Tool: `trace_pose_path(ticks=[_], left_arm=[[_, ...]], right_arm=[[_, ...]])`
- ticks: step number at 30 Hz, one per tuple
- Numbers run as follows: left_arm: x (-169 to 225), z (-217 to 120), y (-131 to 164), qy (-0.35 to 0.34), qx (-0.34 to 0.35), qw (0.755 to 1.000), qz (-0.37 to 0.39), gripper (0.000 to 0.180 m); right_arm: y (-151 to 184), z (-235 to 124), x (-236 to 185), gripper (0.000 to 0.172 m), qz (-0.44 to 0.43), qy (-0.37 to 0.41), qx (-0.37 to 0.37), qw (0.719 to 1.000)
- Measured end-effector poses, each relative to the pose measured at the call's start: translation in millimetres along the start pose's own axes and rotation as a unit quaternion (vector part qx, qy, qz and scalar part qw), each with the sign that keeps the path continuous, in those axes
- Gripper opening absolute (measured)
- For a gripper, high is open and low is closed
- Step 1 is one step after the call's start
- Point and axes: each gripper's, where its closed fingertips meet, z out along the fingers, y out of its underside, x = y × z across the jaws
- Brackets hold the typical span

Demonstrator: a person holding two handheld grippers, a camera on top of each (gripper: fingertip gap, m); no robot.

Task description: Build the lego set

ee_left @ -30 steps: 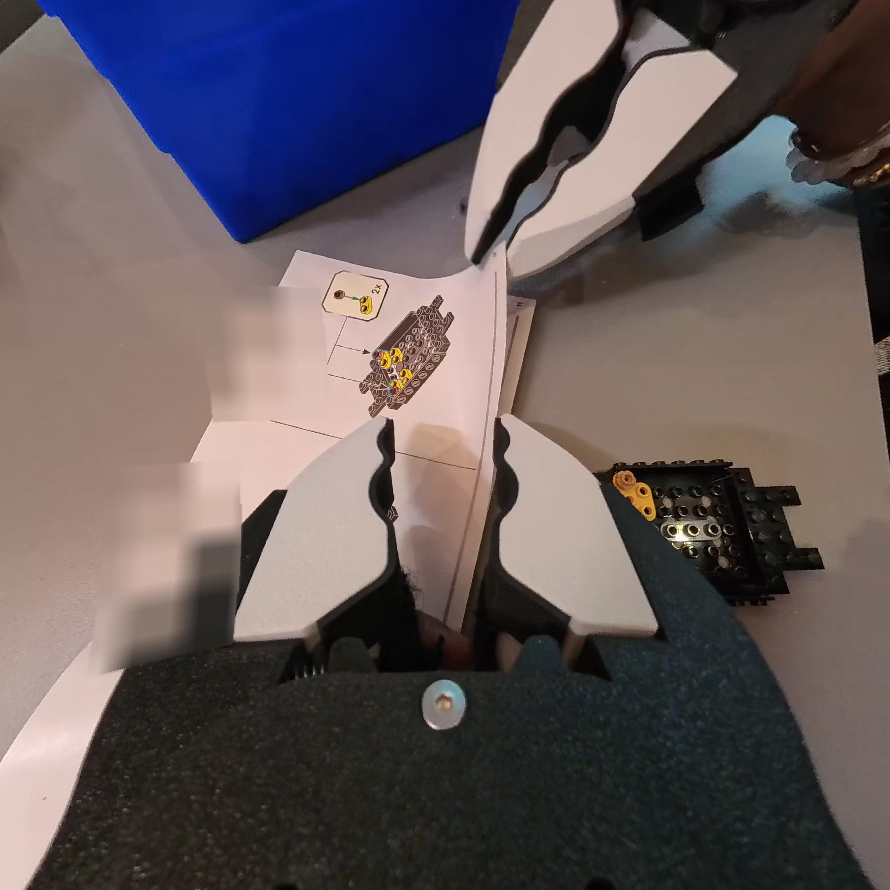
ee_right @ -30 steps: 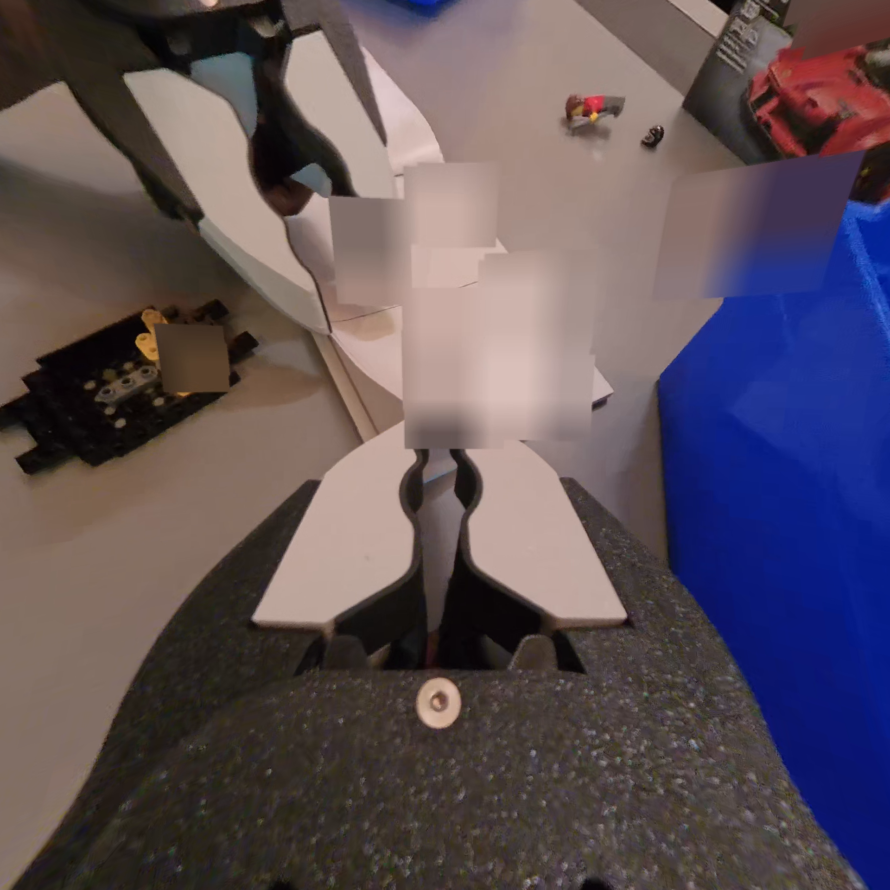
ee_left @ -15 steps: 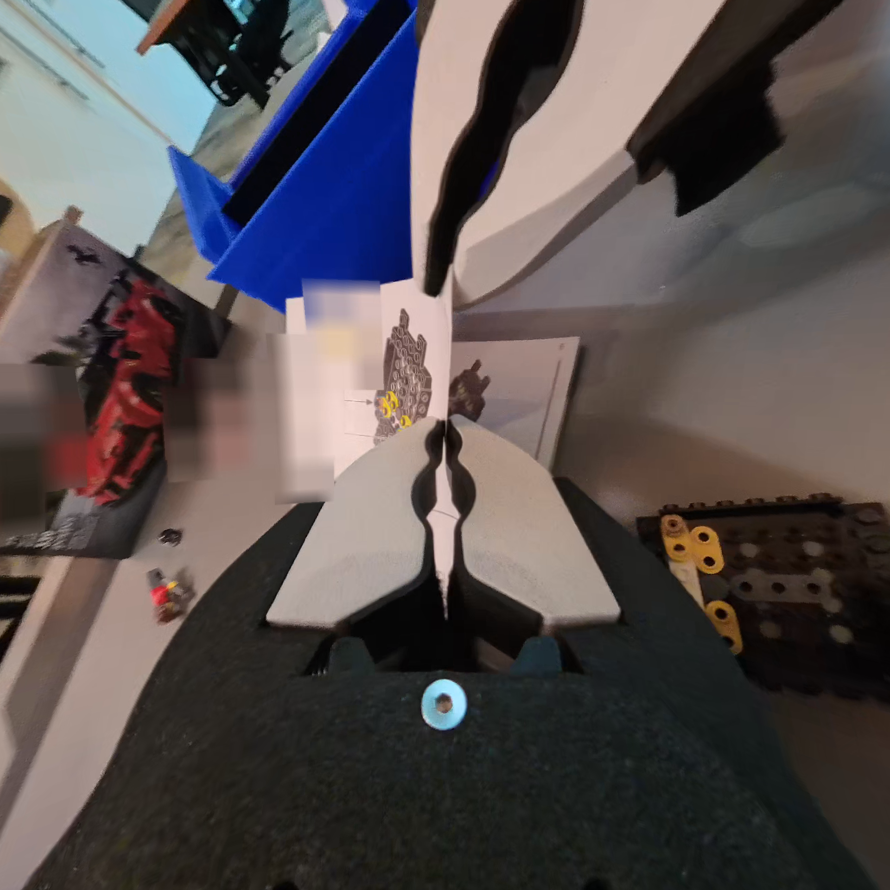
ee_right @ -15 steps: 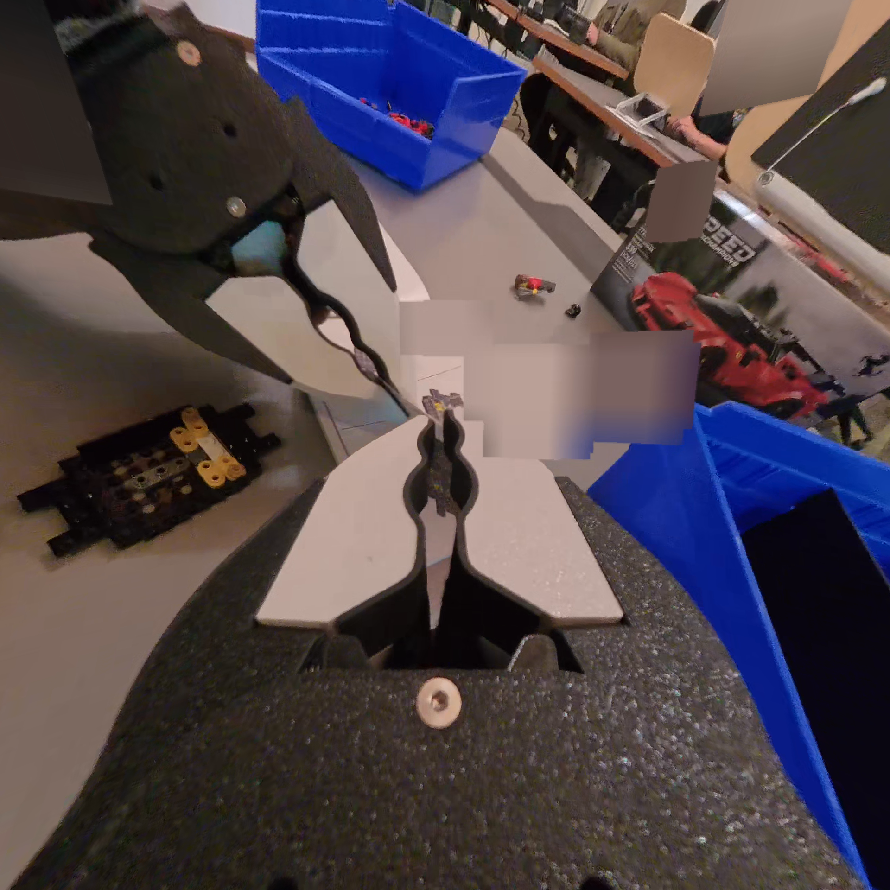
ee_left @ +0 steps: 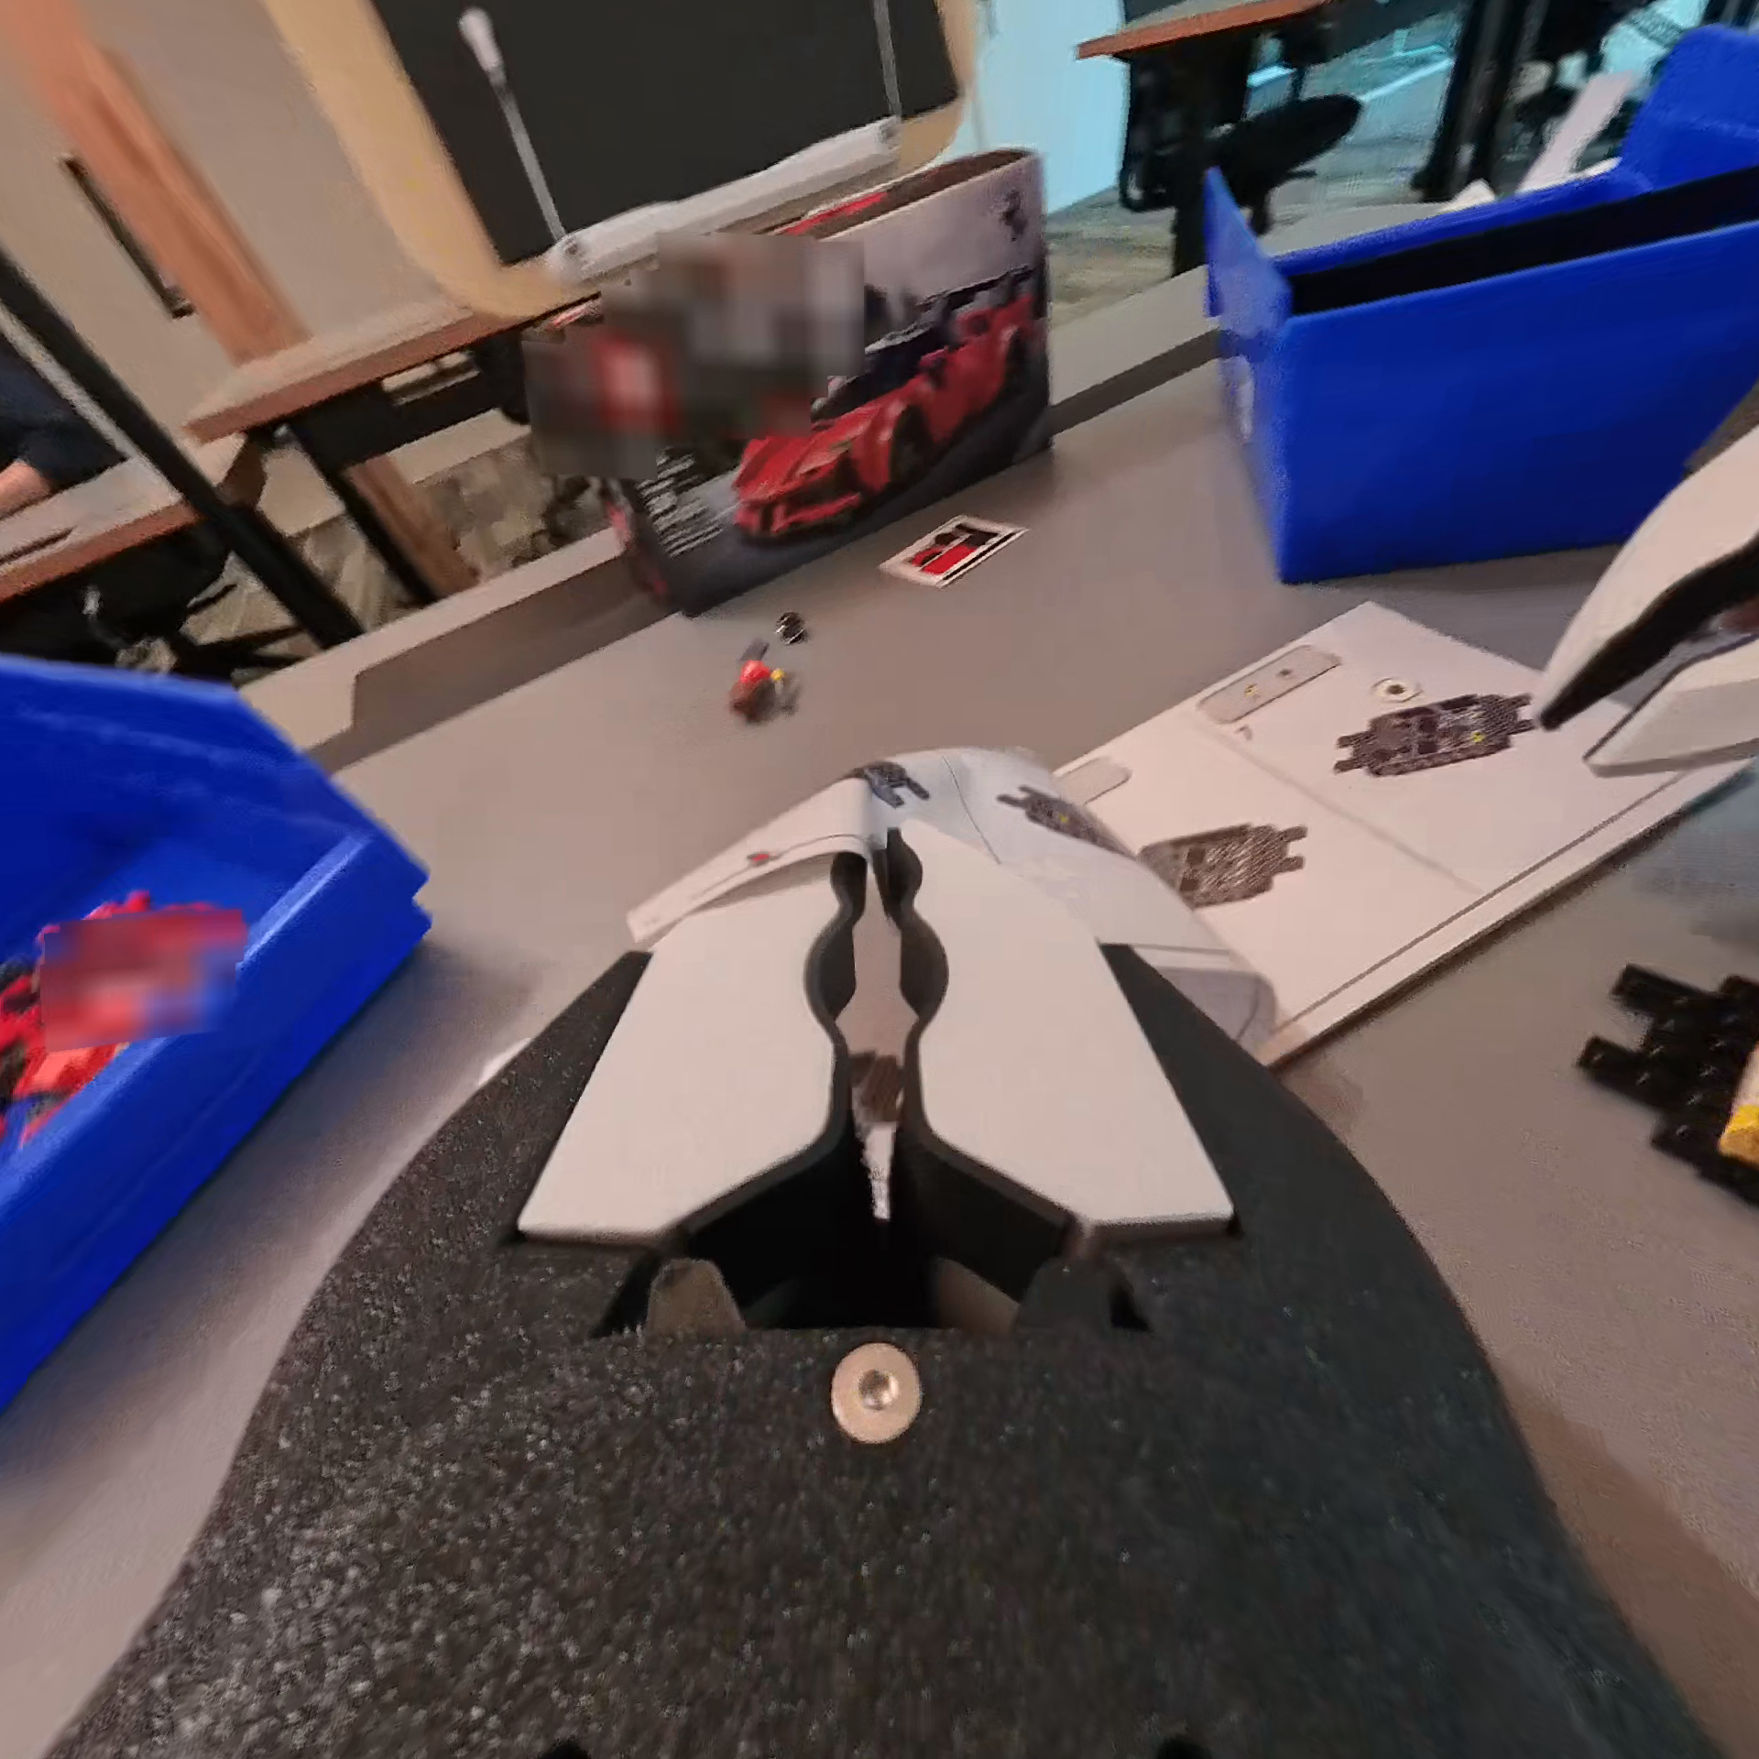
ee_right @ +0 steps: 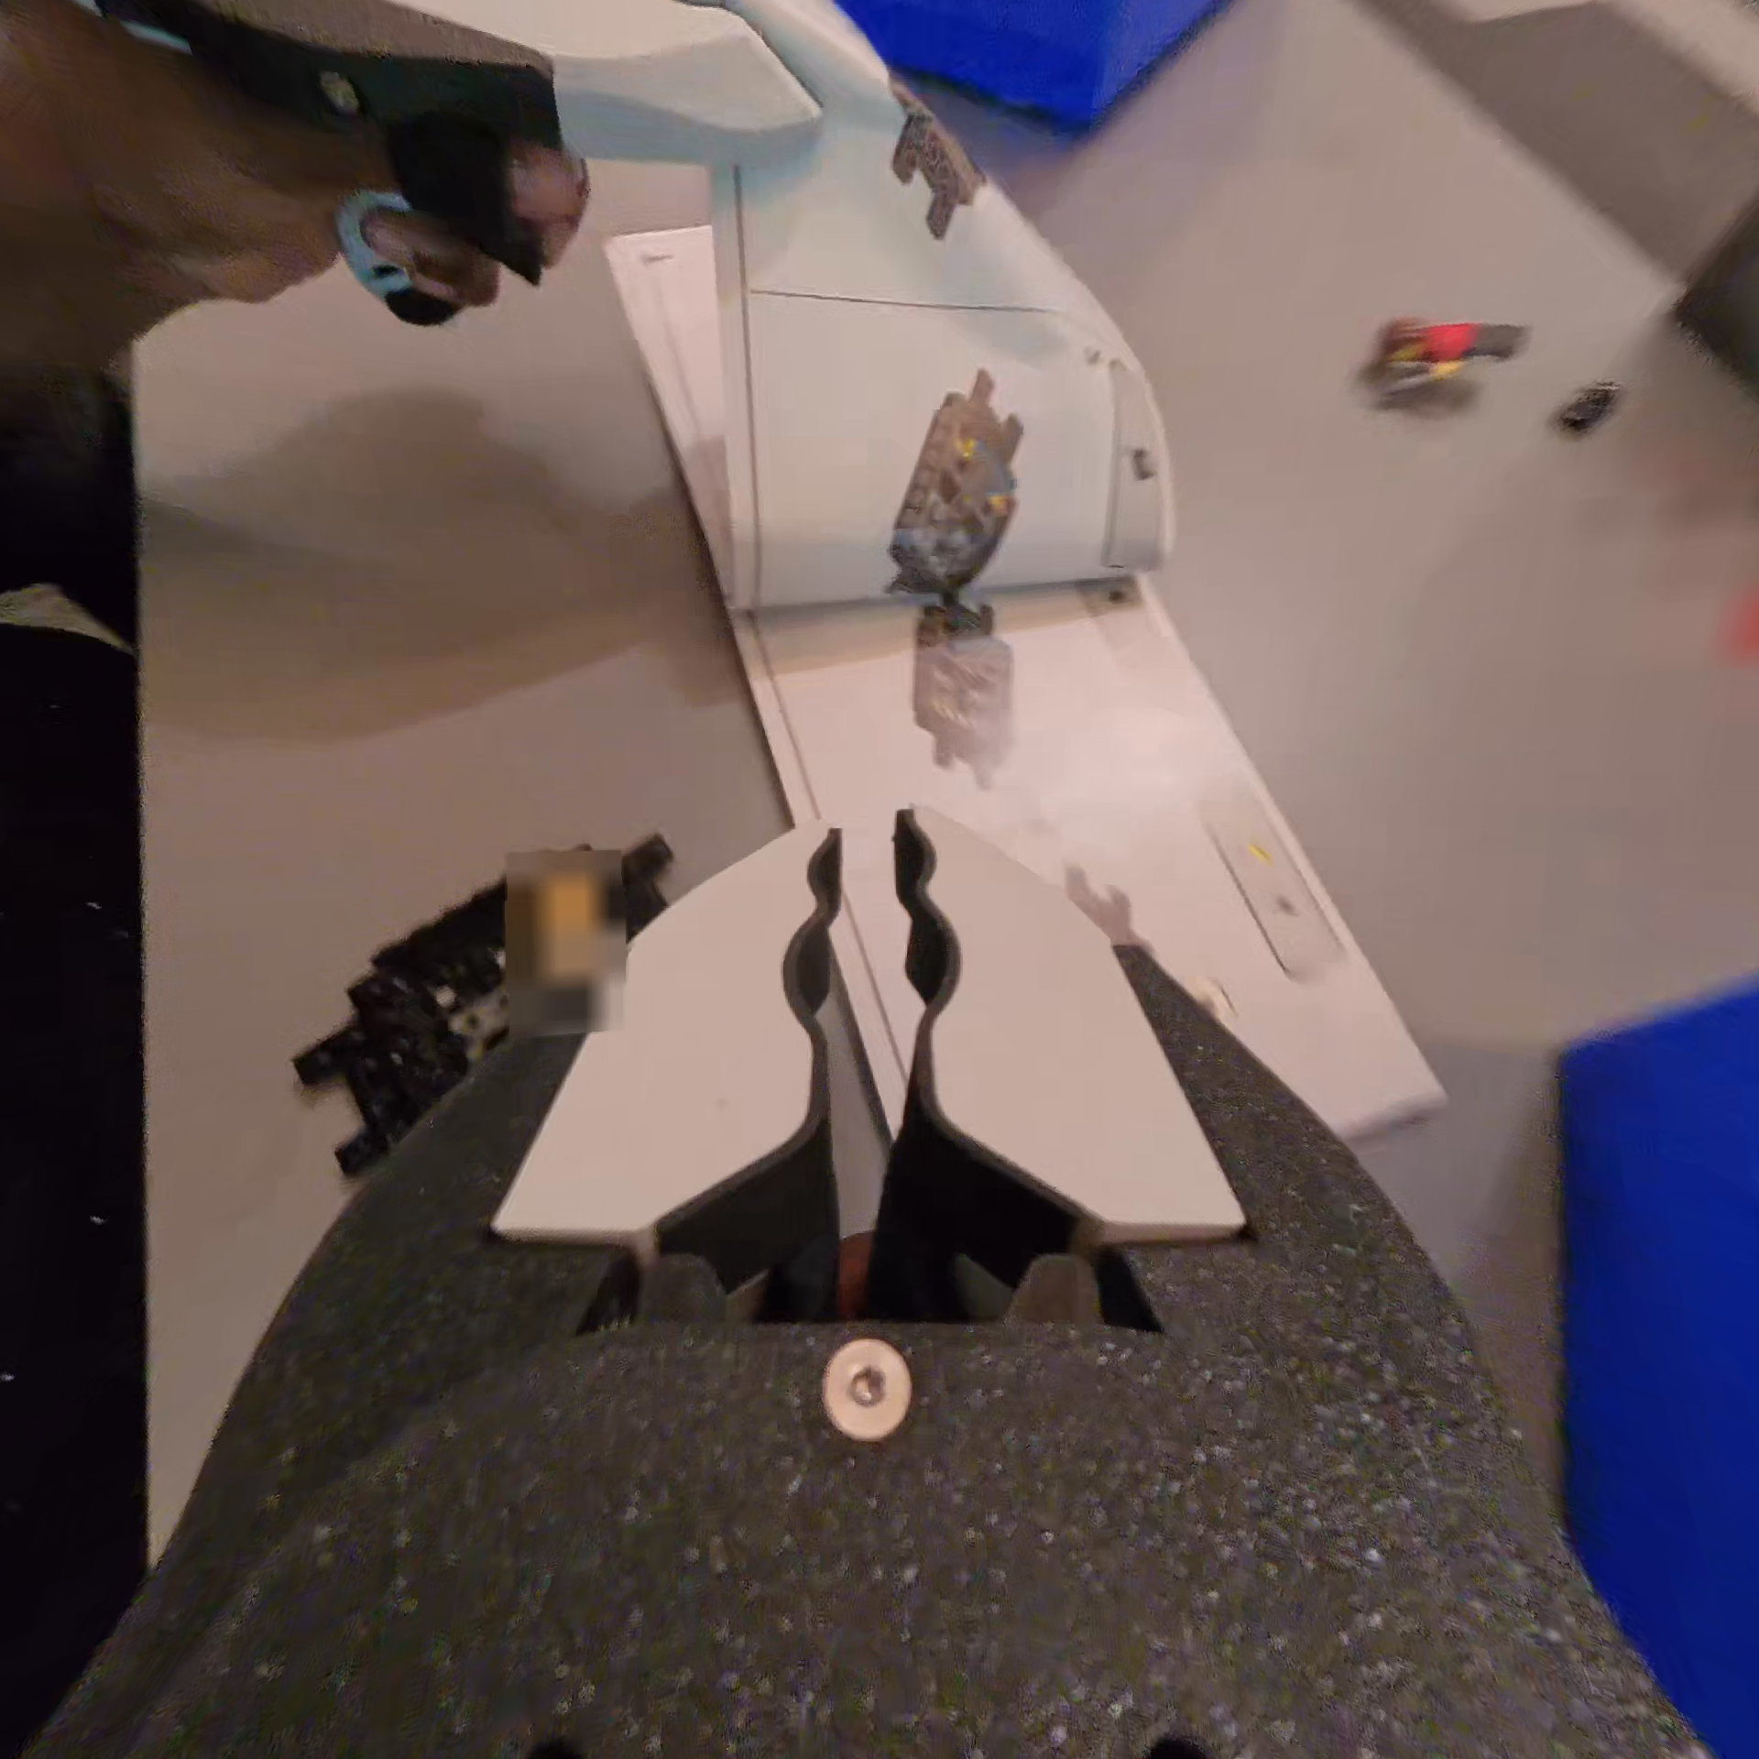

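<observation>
My left gripper (ee_left: pixel 876 842) is shut on a white page (ee_left: pixel 1009 809) of an instruction booklet (ee_left: pixel 1380 857) that lies open on the grey table. The page shows between the pads and arches back toward the booklet. The right wrist view shows the left gripper (ee_right: pixel 809 109) at the top holding the arched page (ee_right: pixel 904 428). My right gripper (ee_right: pixel 868 826) is open and empty, just above the booklet's near edge (ee_right: pixel 1095 857). It also shows at the right edge of the left wrist view (ee_left: pixel 1561 733). A black brick plate with yellow parts (ee_left: pixel 1685 1076) lies beside the booklet (ee_right: pixel 409 1018).
A blue bin with red pieces (ee_left: pixel 143 952) stands to the left, another blue bin (ee_left: pixel 1475 400) at the back right. A box picturing a red car (ee_left: pixel 857 400), a sticker sheet (ee_left: pixel 952 550), a small figure (ee_left: pixel 757 685) and a black piece (ee_left: pixel 790 625) lie beyond. Tip to tip, the grippers are about 15 centimetres apart. The right gripper is farther from the small figure (ee_left: pixel 757 685), some 25 centimetres, than the left, some 20 centimetres. It turns up in the right wrist view (ee_right: pixel 1423 338) as well.
My left gripper closed on the page and has swung it over toward the left. My right gripper, shut on the page half a second ago, has let it go and opened.
</observation>
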Motion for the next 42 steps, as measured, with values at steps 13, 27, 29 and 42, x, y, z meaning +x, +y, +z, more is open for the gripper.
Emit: trace_pose_path(ticks=[13, 27, 29, 42], left_arm=[[-42.4, -43.1, 48.0, -0.055, -0.020, 0.995, -0.075, 0.009], [43.9, -34.6, -14.8, 0.016, -0.009, 0.969, 0.245, 0.021], [68.9, -5.5, 20.7, 0.085, -0.095, 0.952, 0.280, 0.014], [23.5, 19.1, 83.3, 0.092, -0.189, 0.970, 0.121, 0.003]], right_arm=[[-38.8, 114.7, -11.5, 0.002, 0.152, -0.231, -0.046, 0.960], [-35.7, 119.9, -10.4, 0.000, 0.200, -0.248, -0.072, 0.945], [-35.6, 119.9, -10.4, 0.000, 0.198, -0.247, -0.072, 0.946], [-40.1, 121.6, 21.0, 0.000, 0.303, -0.196, -0.024, 0.932]])
